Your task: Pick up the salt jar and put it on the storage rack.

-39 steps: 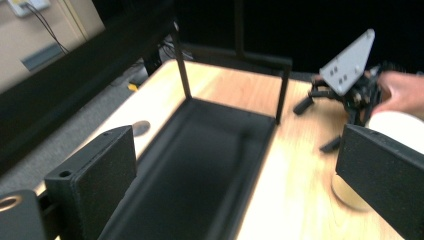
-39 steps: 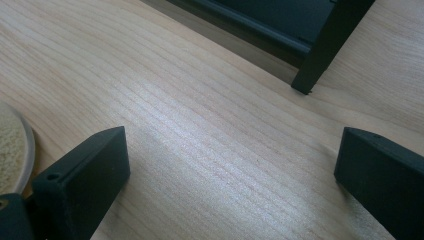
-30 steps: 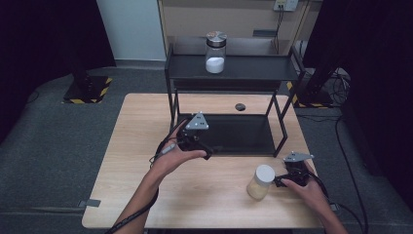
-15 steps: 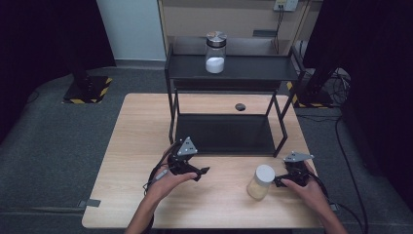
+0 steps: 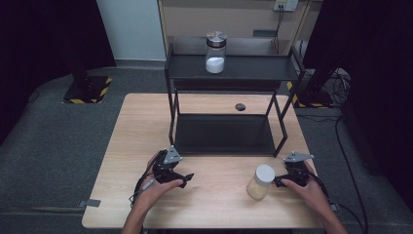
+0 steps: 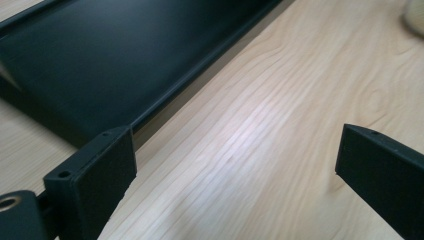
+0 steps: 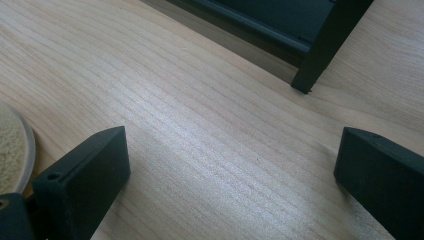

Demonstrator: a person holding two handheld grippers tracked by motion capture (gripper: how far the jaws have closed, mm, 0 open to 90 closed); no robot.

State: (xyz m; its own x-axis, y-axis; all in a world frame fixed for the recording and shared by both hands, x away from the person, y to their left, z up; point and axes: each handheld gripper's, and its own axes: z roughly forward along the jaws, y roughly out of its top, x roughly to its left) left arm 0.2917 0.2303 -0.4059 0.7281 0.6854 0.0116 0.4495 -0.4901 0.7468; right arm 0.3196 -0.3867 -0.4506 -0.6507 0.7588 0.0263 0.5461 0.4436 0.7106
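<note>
Surface (image 5: 136, 146) first, since it's the biggest thing going: light wood, sitting on grey carpet. On it stands a black two-level rack (image 5: 226, 134), its lower tray down on the wood and its upper shelf raised on thin legs. Up on that upper shelf there's a glass jar (image 5: 215, 52) with a metal lid, some white stuff in the bottom part of it. Tiny dark round thing (image 5: 240, 107) lies on the wood behind the rack, can't tell what it is.

Down front on the right side stands the jar with the white lid (image 5: 260, 182), full of something pale yellow and grainy, upright on the wood and well clear of the rack. The right gripper (image 5: 278, 181) sits just beside it on the right, jaws wide apart with nothing between them but bare wood; the jar's edge shows at the left of the right gripper view (image 7: 12, 150), outside the jaws.

The left gripper (image 5: 186, 179) is over on the left front, just in front of the rack's lower tray, jaws also spread wide and holding nothing.
</note>
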